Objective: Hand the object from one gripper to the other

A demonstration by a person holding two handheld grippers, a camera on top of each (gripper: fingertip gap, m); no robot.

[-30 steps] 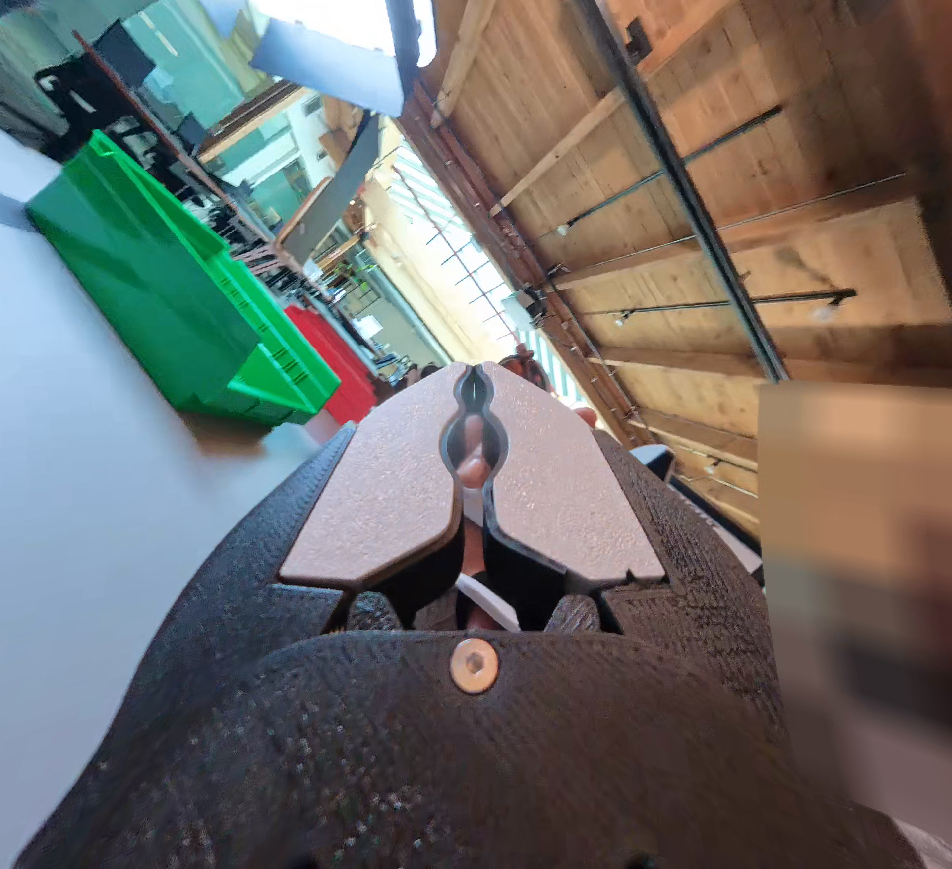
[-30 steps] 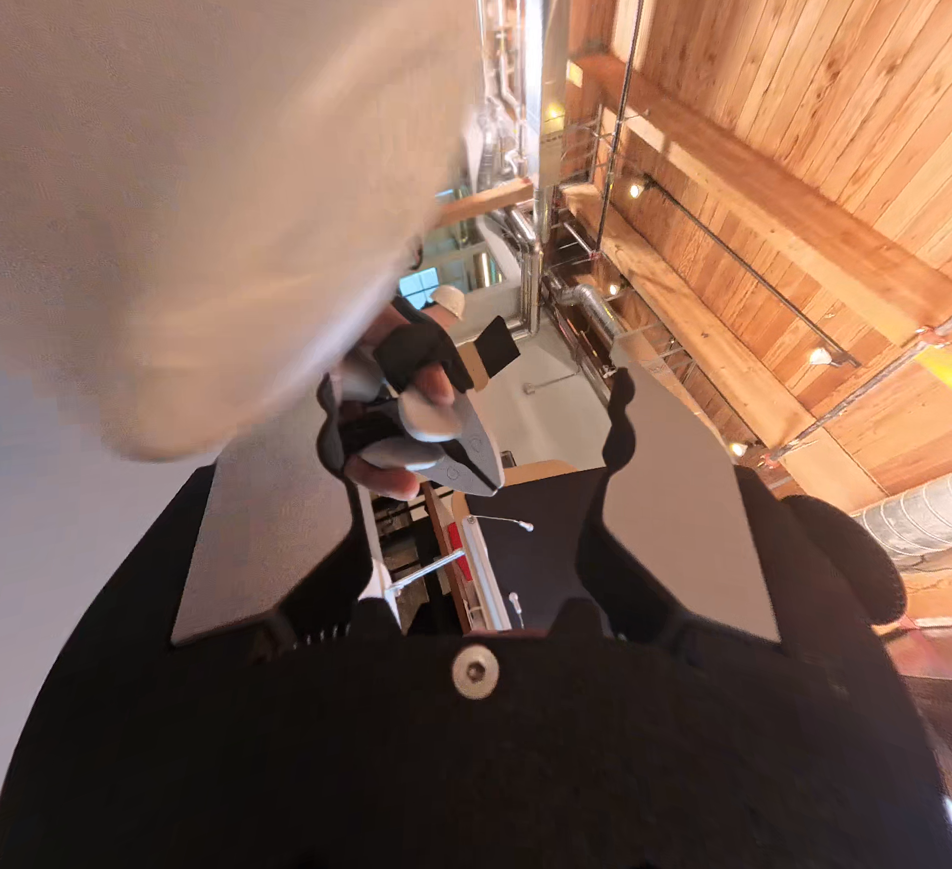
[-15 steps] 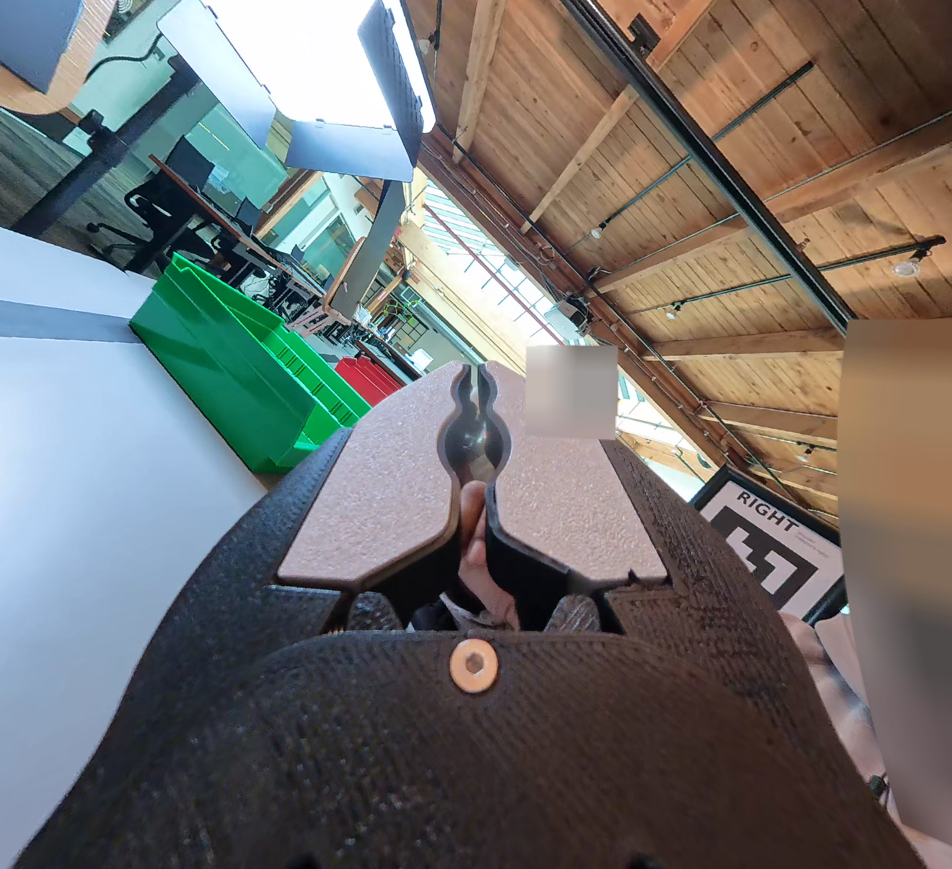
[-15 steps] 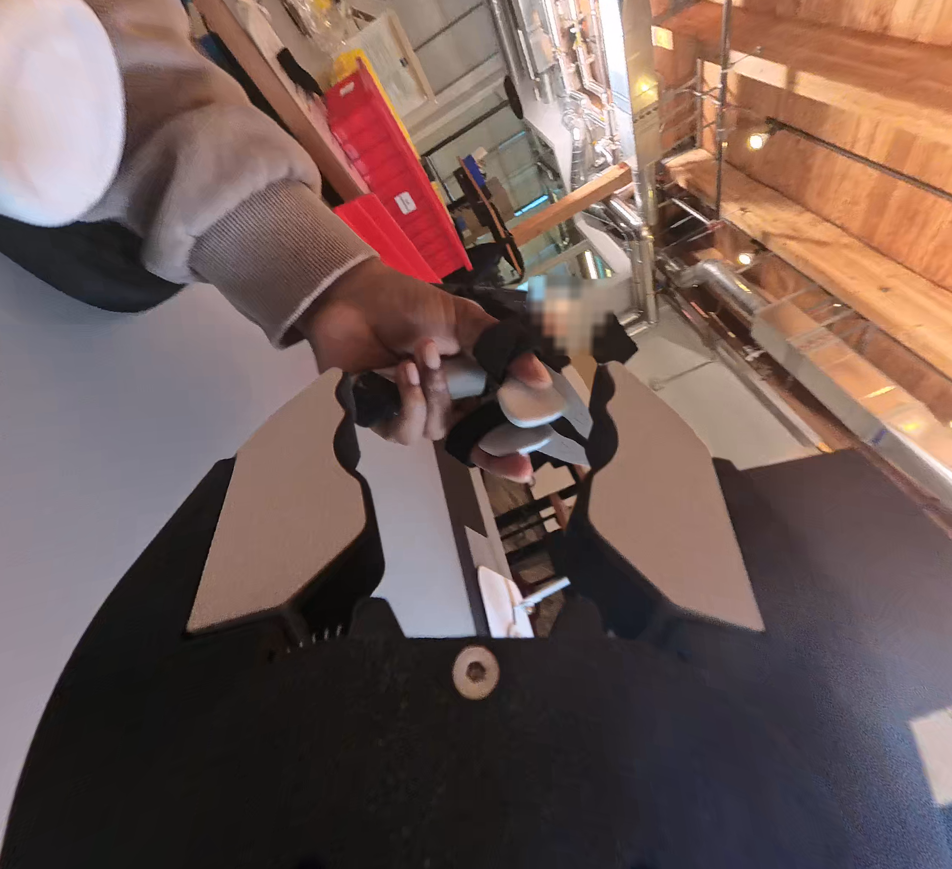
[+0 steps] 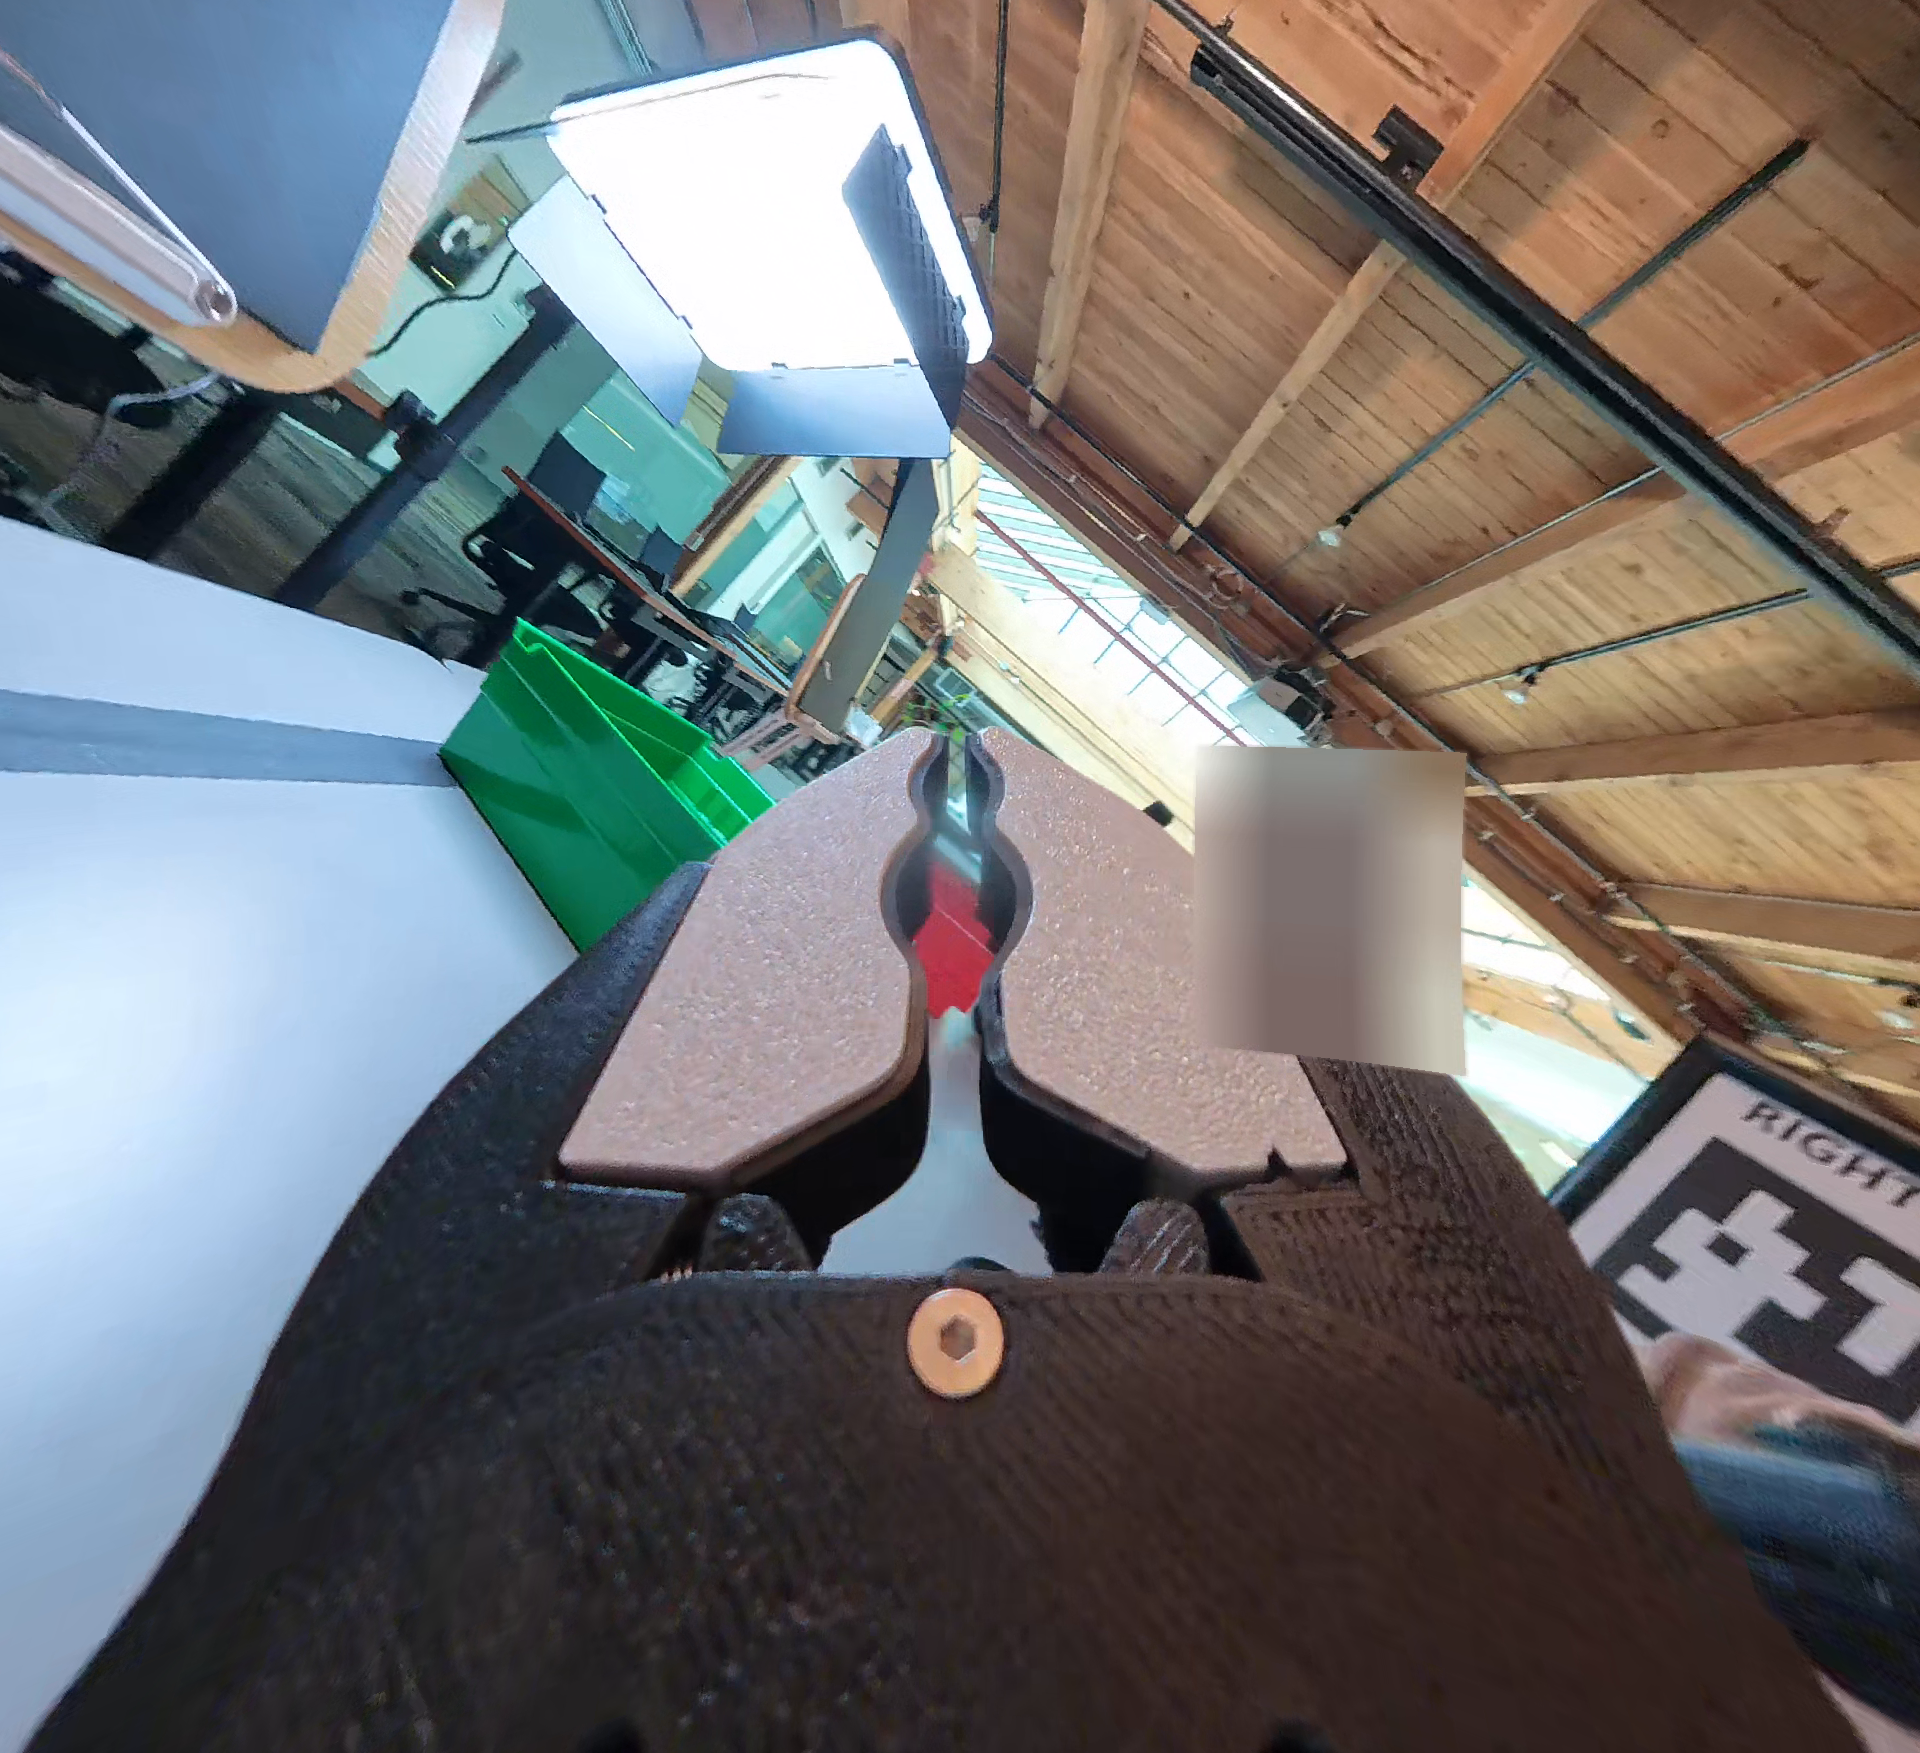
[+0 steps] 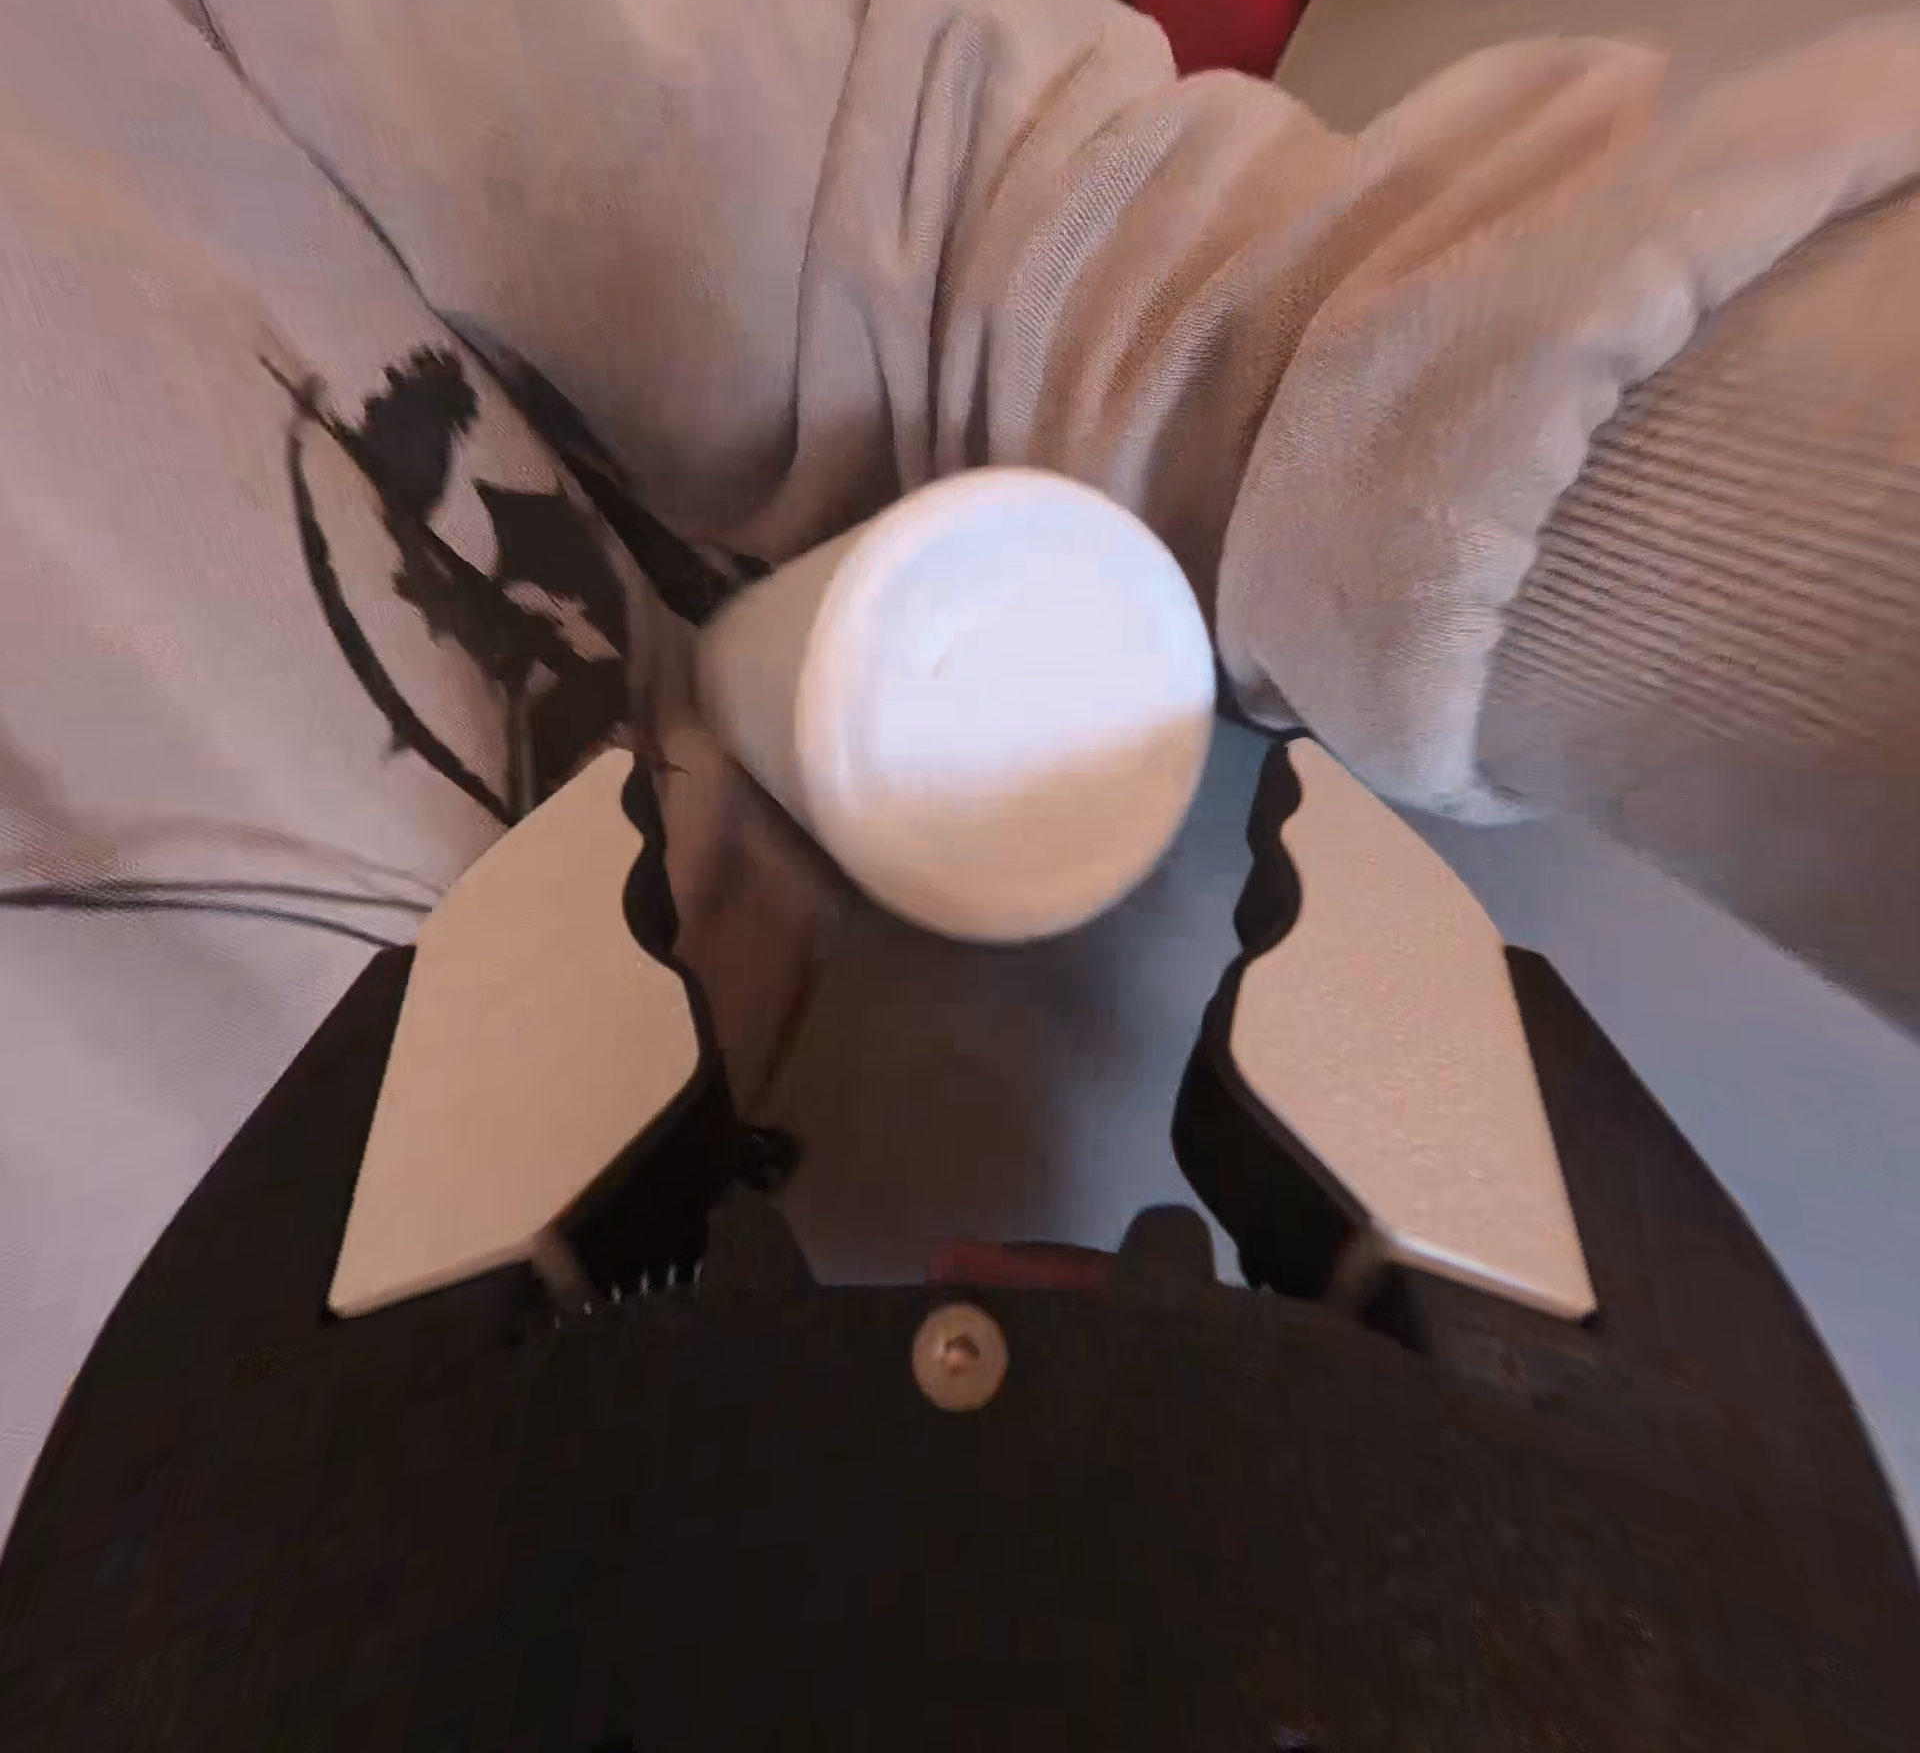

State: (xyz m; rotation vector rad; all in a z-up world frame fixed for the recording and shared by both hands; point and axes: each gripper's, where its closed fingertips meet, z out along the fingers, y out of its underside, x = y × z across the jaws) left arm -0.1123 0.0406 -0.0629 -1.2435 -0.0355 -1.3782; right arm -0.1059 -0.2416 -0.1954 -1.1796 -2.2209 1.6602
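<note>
While the right gripper (image 6: pixel 956 862) is standing wide open, the white object (image 6: pixel 997 706) is sitting just past its tips, touching neither; closing now might be missing it. The left gripper (image 5: pixel 956 768) is nearly closed, holding nothing I can see

white cylinder (image 6: pixel 997 706) at 12 o'clock | pale grey sweatshirt (image 6: pixel 727 249), black print at 9 | green bin (image 5: pixel 592 799) at 10 | red bin (image 5: pixel 951 950) | black-and-white marker board (image 5: pixel 1766 1267) at 4
</note>
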